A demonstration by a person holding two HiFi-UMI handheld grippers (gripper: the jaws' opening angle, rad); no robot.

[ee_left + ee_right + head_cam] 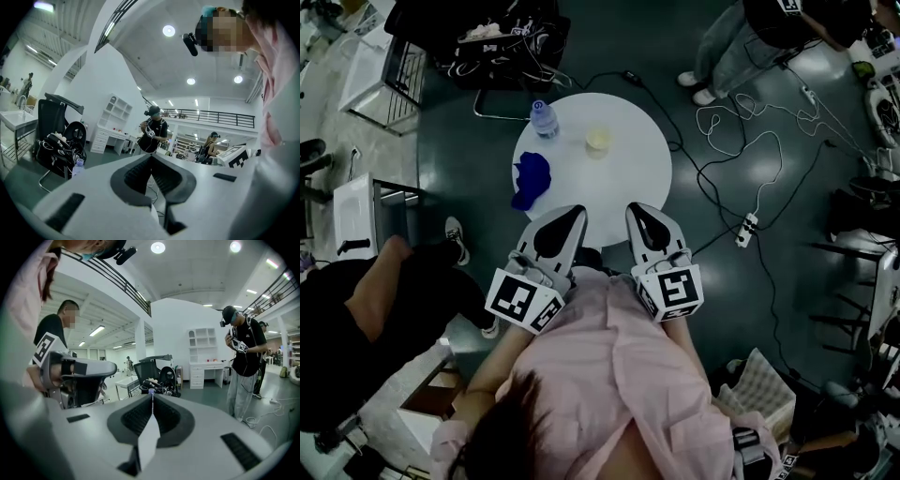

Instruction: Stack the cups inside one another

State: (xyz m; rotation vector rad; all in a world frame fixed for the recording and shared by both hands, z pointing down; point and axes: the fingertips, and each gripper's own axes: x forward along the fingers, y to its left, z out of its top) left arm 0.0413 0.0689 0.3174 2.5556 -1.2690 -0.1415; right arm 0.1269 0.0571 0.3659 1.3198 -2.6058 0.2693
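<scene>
So a round white table [630, 183] is seen from above, and everything's easiest placed off that. A pale yellowish cup [598, 141] is stood upright on the table's far half, roughly mid-width; whether it's one cup or a few already nested can't be made out at this size. A clear water bottle [544, 119] is parked at the table's far-left rim, near the cup but apart from it, and a crumpled blue cloth [532, 178] is laid on the left side of the tabletop. Both tools are held over the table's near edge, tips pointed toward its middle, well short of the cup. The left gripper [577, 216] is pressed together with nothing pinched, which is confirmed in its own view, where the dark ribbed pads [138, 176] are seen meeting at the tip. Same deal for the right gripper [637, 212]: pads [136, 418] closed flat against each other, nothing between. A white power strip [746, 229] is sprawled on the dark floor off the table's right side.
</scene>
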